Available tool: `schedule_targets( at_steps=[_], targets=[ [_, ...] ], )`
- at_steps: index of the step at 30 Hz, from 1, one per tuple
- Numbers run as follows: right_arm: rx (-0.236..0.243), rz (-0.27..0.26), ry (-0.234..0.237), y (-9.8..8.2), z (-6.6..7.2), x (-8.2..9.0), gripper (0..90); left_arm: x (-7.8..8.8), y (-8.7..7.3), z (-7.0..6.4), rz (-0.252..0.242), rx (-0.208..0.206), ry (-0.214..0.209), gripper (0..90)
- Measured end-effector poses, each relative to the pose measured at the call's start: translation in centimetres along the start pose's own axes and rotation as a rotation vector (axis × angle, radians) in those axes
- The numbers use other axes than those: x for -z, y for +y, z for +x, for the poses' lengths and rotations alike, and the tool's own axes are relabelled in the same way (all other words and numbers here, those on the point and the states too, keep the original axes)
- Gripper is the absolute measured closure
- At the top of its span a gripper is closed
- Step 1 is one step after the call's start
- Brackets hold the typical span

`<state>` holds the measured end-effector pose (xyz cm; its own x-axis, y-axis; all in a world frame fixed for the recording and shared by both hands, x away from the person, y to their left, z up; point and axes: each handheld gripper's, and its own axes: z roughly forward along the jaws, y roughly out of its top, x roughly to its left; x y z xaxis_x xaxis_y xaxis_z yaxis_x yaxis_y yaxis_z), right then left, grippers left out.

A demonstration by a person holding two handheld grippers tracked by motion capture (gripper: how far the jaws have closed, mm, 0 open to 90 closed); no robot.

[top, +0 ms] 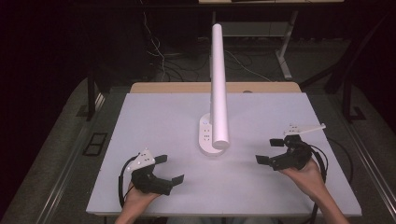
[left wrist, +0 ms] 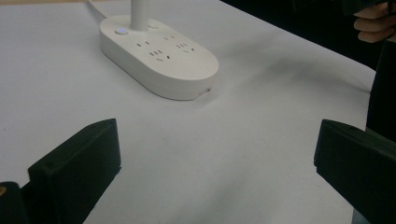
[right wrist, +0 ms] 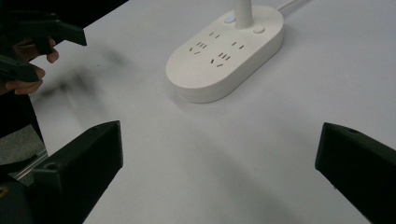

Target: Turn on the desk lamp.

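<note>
A white desk lamp stands mid-table: an oval base (top: 207,137) with several sockets, and a long white tube head (top: 219,84) reaching toward me over the base. My left gripper (top: 171,169) rests open at the near left, empty, its jaws wide apart. At the near right, my right gripper (top: 267,150) is also open and empty. In the left gripper view the base (left wrist: 159,58) lies ahead of the open left gripper (left wrist: 217,144), with a small blue-lit button (left wrist: 121,31) beside the stem. In the right gripper view the base (right wrist: 224,51) lies ahead of the open right gripper (right wrist: 219,149).
The white tabletop (top: 159,116) lies on a wooden desk (top: 187,87). The lamp's cord (left wrist: 95,7) runs off the back. Cables (top: 159,51) and a desk leg (top: 282,58) are on the dark floor behind. The other hand's gripper (right wrist: 42,37) shows far left in the right gripper view.
</note>
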<state>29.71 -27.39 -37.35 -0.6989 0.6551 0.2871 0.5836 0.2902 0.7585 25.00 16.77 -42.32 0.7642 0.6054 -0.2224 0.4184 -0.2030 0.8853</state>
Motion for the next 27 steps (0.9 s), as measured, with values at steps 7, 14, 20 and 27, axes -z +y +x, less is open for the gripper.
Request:
schedule_targets(
  at_steps=[7,14,20,27],
  targets=[
    [0.019,0.014,0.006,1.6,-0.1,-0.5,0.6,0.0,0.0,0.0,0.0,0.003,-0.001,0.0],
    [0.026,0.025,0.018,3.1,-0.4,-1.4,0.6,0.0,0.0,0.0,0.0,0.003,-0.002,0.0],
    [0.04,0.034,0.022,4.5,-0.5,-2.0,0.6,0.0,0.0,0.0,0.0,0.002,-0.004,0.0],
    [0.048,0.041,0.019,5.6,-0.6,-2.8,0.6,-0.1,0.0,0.0,0.001,0.004,-0.007,0.0]
  ],
)
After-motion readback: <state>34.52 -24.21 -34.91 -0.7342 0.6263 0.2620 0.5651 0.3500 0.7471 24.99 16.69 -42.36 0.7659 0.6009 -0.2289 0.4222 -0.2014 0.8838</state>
